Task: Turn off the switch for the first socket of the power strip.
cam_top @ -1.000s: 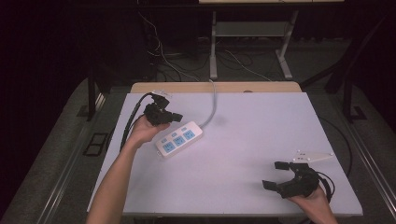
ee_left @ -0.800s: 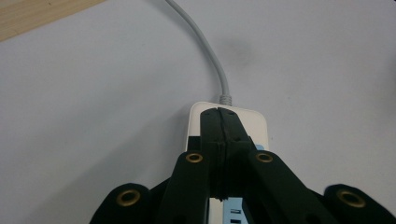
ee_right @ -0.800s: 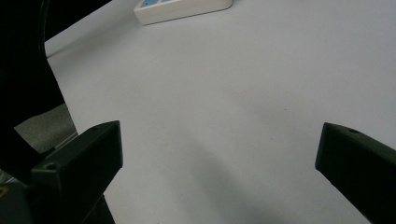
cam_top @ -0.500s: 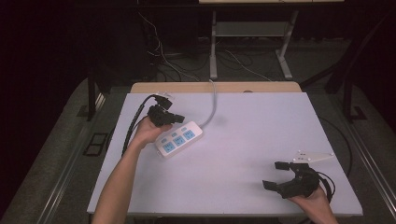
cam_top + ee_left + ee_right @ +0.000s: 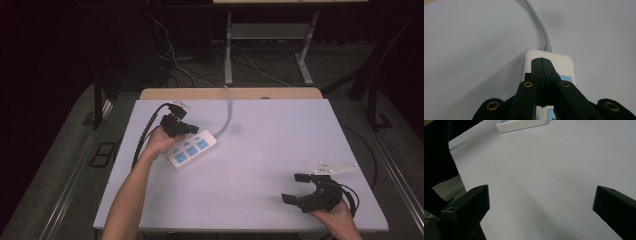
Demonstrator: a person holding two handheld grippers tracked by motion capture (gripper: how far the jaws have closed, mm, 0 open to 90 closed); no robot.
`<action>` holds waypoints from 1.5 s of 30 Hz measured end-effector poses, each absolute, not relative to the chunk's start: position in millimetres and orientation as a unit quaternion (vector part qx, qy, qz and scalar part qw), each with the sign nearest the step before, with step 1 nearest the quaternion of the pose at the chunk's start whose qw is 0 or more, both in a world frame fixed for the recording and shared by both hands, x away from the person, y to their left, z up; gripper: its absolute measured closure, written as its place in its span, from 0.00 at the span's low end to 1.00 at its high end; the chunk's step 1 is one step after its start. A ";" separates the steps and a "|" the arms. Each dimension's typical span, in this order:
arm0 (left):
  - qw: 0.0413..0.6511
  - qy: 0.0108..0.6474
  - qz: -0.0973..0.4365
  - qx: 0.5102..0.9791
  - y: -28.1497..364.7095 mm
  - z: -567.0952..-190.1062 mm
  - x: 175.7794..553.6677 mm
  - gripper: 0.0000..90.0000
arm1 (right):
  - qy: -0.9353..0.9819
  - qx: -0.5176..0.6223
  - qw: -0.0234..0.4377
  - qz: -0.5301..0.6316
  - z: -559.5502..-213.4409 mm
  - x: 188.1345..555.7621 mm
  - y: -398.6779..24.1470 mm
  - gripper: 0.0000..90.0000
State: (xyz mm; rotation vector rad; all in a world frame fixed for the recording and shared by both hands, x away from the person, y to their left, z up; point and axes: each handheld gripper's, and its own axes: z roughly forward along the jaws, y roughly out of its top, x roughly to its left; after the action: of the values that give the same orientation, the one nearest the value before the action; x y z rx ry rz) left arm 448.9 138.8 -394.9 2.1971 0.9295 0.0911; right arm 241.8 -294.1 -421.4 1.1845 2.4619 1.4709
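— Left side, high view?

— Left gripper (image 5: 192, 128) in the left-centre of the frame, held in a hand (image 5: 161, 141) whose forearm comes up from the bottom edge. Poised over the upper-left end of a white power strip (image 5: 192, 149) with blue socket faces, lying slanted on the white table (image 5: 260, 165).

— And the jaws there?

— Pressed together, tip against tip, in the left gripper view: left gripper (image 5: 541, 65) in the middle of the frame, right over the near end of the power strip (image 5: 564, 62). Nothing seen pinched between them. Touching the strip's top or just above it: cannot tell.

— Cord on the strip?

— Grey cord (image 5: 537, 21) leaving the strip's far end, curving toward the top of the left gripper view. In the high view the same cord (image 5: 229, 112) running up and over the table's far edge, past a tan wooden strip (image 5: 230, 93) along that edge.

— Right side?

— Right gripper (image 5: 300, 189) at the lower right of the high view, in a hand (image 5: 335, 215) at the bottom edge, well apart from the power strip. Grey three-cornered plate (image 5: 335, 168) on top, just above and right of the jaws.

— Jaws on that one?

— Spread wide, holding nothing. In the right gripper view, one at the lower left and one at the lower right, right gripper (image 5: 541, 200) with bare table (image 5: 544, 165) between. Power strip (image 5: 522, 125) small at the top edge of that view, far off.

— Anything behind the table?

— Dark floor, with loose cables (image 5: 190, 70) and a grey metal stand (image 5: 265, 35) at the top of the high view.
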 end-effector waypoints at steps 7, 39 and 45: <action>0.362 0.363 0.031 0.858 137.5 -400.6 451.0 0.99 | 0.794 0.381 0.019 0.474 -421.2 241.7 -294.4 0.01; 0.361 0.369 0.020 0.856 140.3 -417.2 453.0 1.00 | 0.795 0.380 0.020 0.472 -421.9 240.8 -294.1 0.00; 0.358 0.368 0.037 0.857 131.0 -418.1 452.5 1.00 | 0.796 0.379 0.021 0.472 -421.9 240.8 -294.1 0.00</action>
State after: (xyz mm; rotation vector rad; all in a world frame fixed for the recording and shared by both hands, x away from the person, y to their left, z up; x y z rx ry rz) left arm 452.5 131.0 -418.1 2.2123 0.9492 0.0951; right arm 240.8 -294.1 -421.9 1.1738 2.4688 1.4625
